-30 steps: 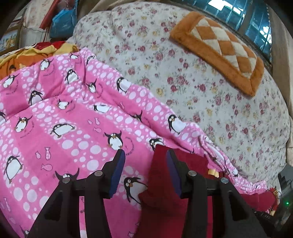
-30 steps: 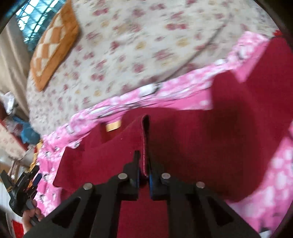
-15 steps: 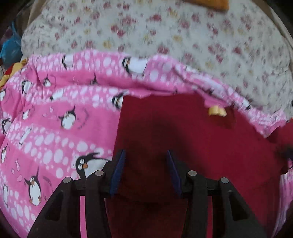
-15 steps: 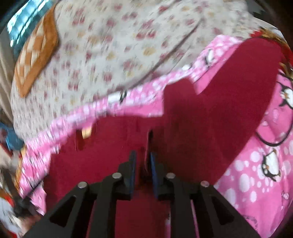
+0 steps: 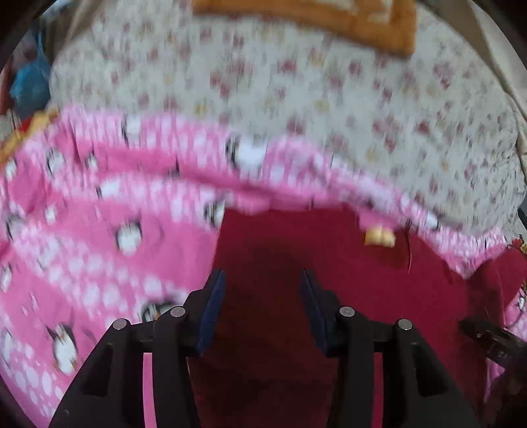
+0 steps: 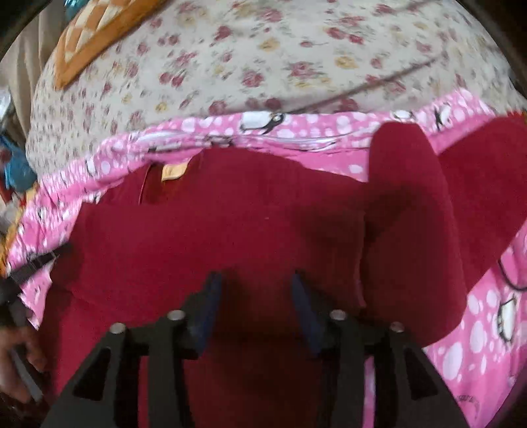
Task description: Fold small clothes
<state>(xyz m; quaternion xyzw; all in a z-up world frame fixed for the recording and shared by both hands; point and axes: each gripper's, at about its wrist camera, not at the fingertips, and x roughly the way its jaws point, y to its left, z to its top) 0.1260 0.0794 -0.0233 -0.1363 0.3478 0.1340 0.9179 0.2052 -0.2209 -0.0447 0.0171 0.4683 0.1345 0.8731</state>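
The left gripper (image 5: 262, 307) is hovering with its jaws spread wide and nothing between them. Under it the red garment (image 5: 329, 280) is lying flat. The right gripper (image 6: 255, 307) is hovering the same way, its jaws apart and holding nothing, right over the middle of the same red cloth.

The garment is resting on a pink penguin blanket (image 5: 98, 247), which is lying on a bed with a flowery sheet (image 5: 296, 98). A small yellow tag (image 6: 174, 172) is showing at the far edge of the red cloth. In the right view one part of the cloth (image 6: 411, 210) is lying doubled over on the right side, so one fold looks done. Farther out, an orange mat (image 5: 313, 19) is sitting on the sheet.

The step in hand looks like getting ready for the next fold. Both grippers need to drop down to an edge of the cloth, pinch it shut, lift it, and lay it over neatly. The cloth is soft, so it may bunch up if only one layer is being grabbed. The left view is blurry, so small details are hard to tell.
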